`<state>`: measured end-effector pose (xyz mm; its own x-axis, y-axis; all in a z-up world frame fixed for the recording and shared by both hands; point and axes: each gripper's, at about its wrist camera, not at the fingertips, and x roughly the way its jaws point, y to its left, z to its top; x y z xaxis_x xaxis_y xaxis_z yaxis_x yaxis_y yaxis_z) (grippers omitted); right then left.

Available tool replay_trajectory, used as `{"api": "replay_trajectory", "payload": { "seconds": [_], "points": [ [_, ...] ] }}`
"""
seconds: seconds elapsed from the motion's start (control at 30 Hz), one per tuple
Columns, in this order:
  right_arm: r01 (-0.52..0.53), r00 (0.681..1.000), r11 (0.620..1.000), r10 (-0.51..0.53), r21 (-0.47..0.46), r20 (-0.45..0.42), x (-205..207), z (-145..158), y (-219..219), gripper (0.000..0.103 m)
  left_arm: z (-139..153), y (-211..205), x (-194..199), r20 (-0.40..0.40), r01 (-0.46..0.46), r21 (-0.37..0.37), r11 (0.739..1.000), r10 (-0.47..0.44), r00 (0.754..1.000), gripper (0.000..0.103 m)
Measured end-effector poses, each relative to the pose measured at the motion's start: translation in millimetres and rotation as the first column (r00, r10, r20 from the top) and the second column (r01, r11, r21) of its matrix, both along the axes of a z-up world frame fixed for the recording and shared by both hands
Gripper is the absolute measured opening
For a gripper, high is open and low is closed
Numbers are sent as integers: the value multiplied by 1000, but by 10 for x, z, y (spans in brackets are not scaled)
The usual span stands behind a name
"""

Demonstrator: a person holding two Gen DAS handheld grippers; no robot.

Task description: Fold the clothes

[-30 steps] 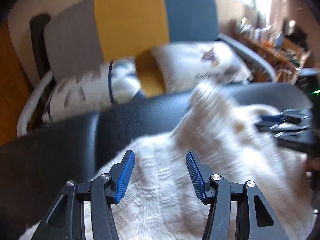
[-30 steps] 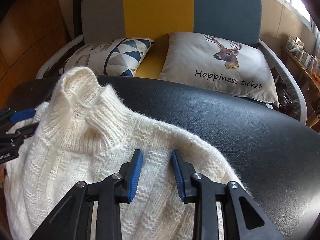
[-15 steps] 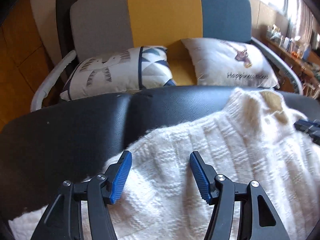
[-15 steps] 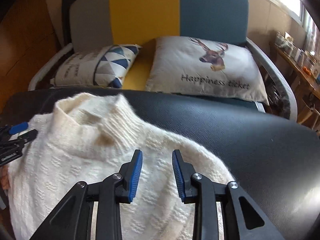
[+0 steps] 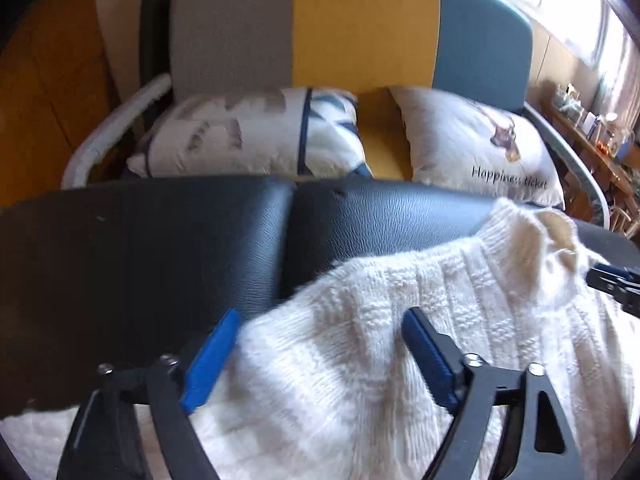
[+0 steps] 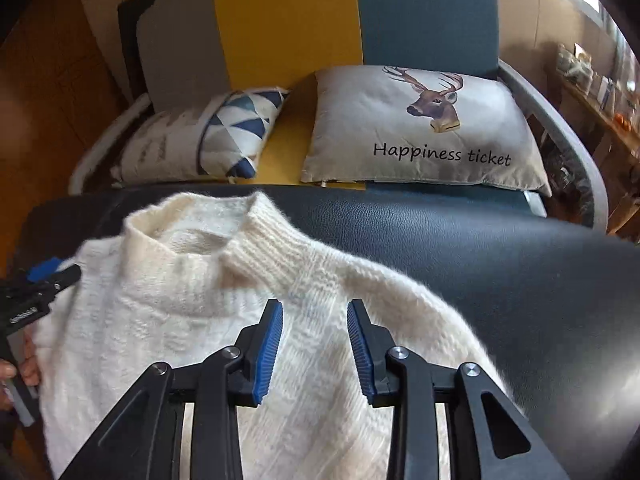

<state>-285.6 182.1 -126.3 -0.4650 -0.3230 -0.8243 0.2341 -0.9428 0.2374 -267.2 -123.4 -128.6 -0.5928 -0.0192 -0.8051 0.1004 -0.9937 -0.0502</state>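
Sweater: a fluffy white knit sweater (image 6: pixel 192 320) with a ribbed high collar lies spread on the black padded surface (image 6: pixel 480 248). Its collar points toward the sofa.
Left gripper: the left gripper (image 5: pixel 320 344) hangs just above the sweater's shoulder edge with its blue pads (image 5: pixel 208 360) wide apart — nothing is between them. The picture is a bit blurry here.
Right gripper: the right gripper (image 6: pixel 315 340) sits over the other shoulder, right of the collar. Its blue pads are apart too, with only knit seen below the gap.
Hand: a few fingers (image 6: pixel 28 360) show at the left edge of the right view, holding the left tool's handle.
Behind: a sofa (image 6: pixel 424 16) in grey, yellow and blue holds a deer pillow (image 6: pixel 420 128) that says "Happiness ticket" and a triangle pillow (image 6: pixel 224 136).
Far right: a wooden shelf (image 6: pixel 600 92) with small things — too small to tell.
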Motion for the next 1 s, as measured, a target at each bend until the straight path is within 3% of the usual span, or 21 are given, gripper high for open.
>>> {"api": "replay_trajectory", "payload": {
  "seconds": [0.07,0.17,0.27,0.3,0.43,0.53,0.7,0.87,1.0],
  "points": [
    [10,1000,988,-6,-155,28,307,44,258,34,90,-47,244,-16,2,36,999,-1,1000,83],
    [50,995,934,-15,-354,99,832,-25,646,34,127,-148,717,-12,-4,112,994,5,1000,83],
    [123,982,868,-36,-481,187,1375,-184,948,35,164,-248,1189,-7,-10,188,982,11,1000,83],
    [139,976,863,-36,-486,214,1530,-243,1005,35,177,-281,1347,-5,-12,214,977,13,1000,83],
    [161,962,907,-57,-388,266,2057,-409,1052,35,224,-414,1976,3,-20,312,950,20,1000,83],
    [96,973,940,-19,-329,228,2298,-356,970,35,125,-455,2421,55,-54,339,939,37,998,83],
    [-58,984,991,77,-120,160,2444,-254,643,35,95,-348,3002,87,-35,368,929,3,996,83],
    [-153,984,986,145,73,102,2558,-232,362,36,115,-20,3257,85,73,301,951,-103,991,83],
    [-132,989,988,126,76,81,2599,-239,336,37,29,199,3328,98,127,254,959,-156,983,83]
  ]
}}
